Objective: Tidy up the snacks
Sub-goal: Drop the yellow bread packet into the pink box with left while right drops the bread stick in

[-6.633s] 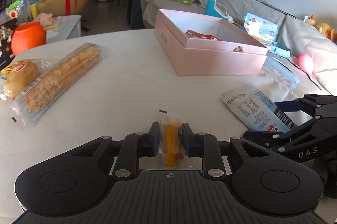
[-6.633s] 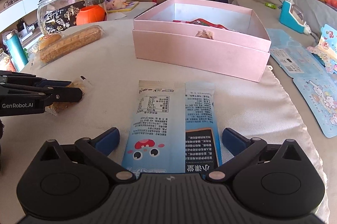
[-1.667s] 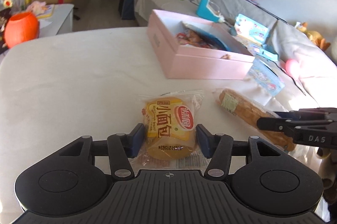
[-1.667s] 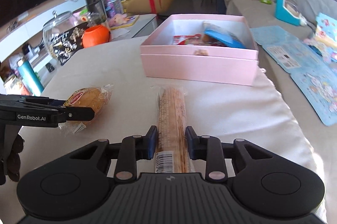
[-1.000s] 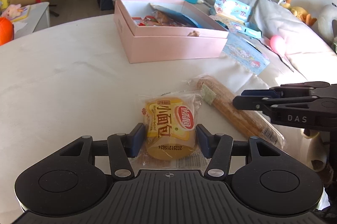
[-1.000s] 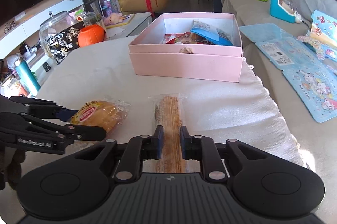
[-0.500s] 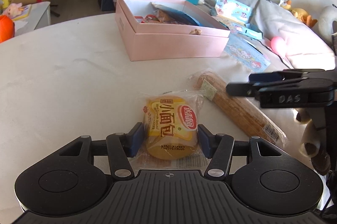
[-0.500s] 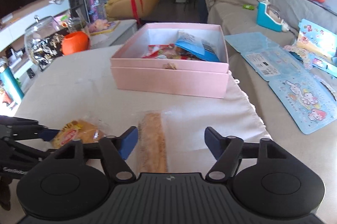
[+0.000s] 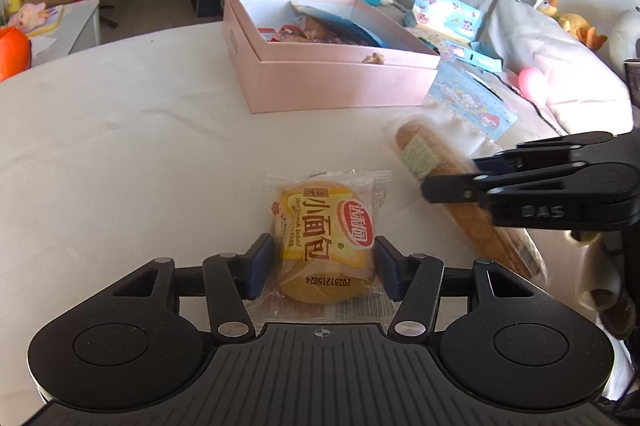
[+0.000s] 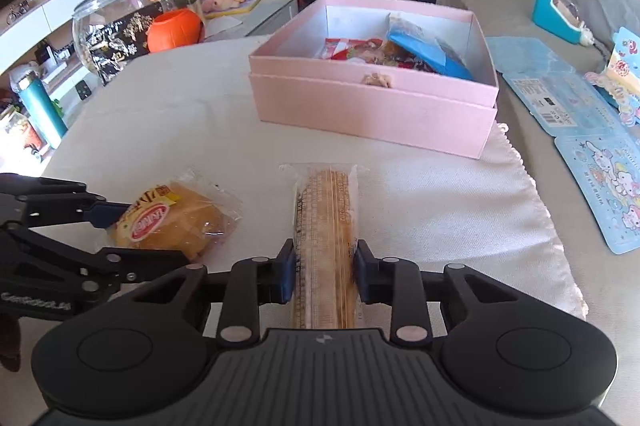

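Ahead, a broad stretch of bare white-clothed bench (image 9: 120,146) is seen between the two grippers and the pink box (image 10: 372,114), which stands open-topped toward the far right part of the bench, close to the fringed cloth edge on the sofa side. Two wrapped snacks are counted outside the box, and several packets are seen inside it, too overlapped to count. One bun packet (image 9: 326,234) is pinched between the pads of the left gripper (image 9: 324,262), as in the frame half a second ago. One long biscuit packet (image 10: 326,238) is clamped lengthwise by the right gripper (image 10: 325,276); its jaws have just been closing and now press the wrapper from both sides, whereas half a second ago they were spread wide with the packet loose by the left finger. Both packets are near each other, well short of the box.
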Available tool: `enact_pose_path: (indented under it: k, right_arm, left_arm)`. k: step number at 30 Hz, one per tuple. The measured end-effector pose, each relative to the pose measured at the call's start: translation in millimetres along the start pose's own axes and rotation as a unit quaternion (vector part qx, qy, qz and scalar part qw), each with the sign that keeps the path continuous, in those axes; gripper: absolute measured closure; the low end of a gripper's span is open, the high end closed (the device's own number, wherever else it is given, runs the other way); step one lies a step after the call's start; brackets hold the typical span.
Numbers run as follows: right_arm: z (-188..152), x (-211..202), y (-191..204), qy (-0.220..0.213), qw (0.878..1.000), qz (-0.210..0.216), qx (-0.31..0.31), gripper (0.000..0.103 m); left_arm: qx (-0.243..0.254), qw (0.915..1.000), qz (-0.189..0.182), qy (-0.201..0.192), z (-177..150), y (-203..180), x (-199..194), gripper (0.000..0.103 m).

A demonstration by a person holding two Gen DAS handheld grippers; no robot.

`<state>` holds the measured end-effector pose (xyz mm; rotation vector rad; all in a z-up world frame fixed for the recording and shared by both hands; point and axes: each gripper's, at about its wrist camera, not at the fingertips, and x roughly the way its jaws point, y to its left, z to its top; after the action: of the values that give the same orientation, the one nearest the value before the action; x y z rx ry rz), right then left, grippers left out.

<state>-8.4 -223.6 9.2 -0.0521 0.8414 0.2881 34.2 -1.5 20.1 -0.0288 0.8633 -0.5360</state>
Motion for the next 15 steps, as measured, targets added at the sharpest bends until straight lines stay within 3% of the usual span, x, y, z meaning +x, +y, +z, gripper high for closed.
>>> enact_pose_path:
  k: [7,15]
  right_arm:
    - [17,-41,-14,-0.048,0.998,0.025,0.018,0.075]
    - [90,-96,-18,-0.148,0.989,-0.003,0.012,0.075]
  left_arm:
    - [0.016,0.9989,0.004,-0.043,28,-11,-23,0.045]
    - [0.031,0.9896,0.000,-0.140,118,-16,-39,0.044]
